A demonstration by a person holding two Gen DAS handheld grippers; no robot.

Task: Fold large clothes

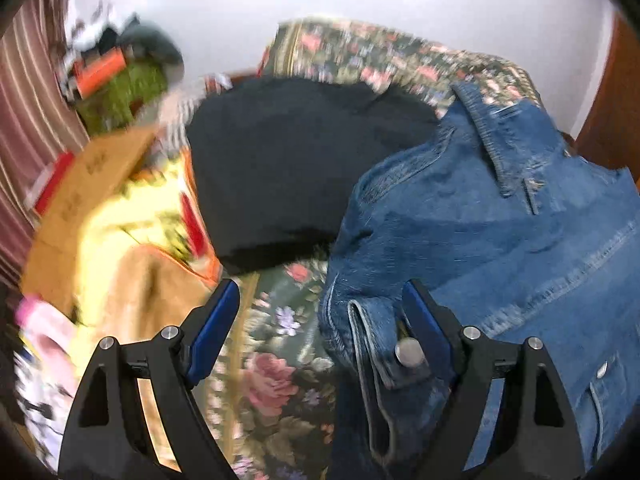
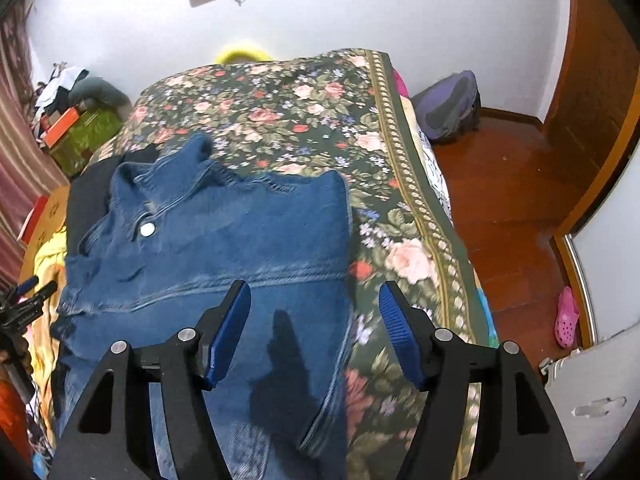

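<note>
Rumpled blue denim jacket (image 2: 224, 240) on floral woven bedspread (image 2: 320, 120).

A home bedroom: a bed (image 2: 416, 216) under a floral spread fills the middle, clothes piled on it. Right of it lie wood floor (image 2: 504, 200), a wooden door (image 2: 592, 92), a backpack (image 2: 448, 108) and a pink clog (image 2: 566, 316). Striped curtains (image 2: 20, 168) hang left.
</note>
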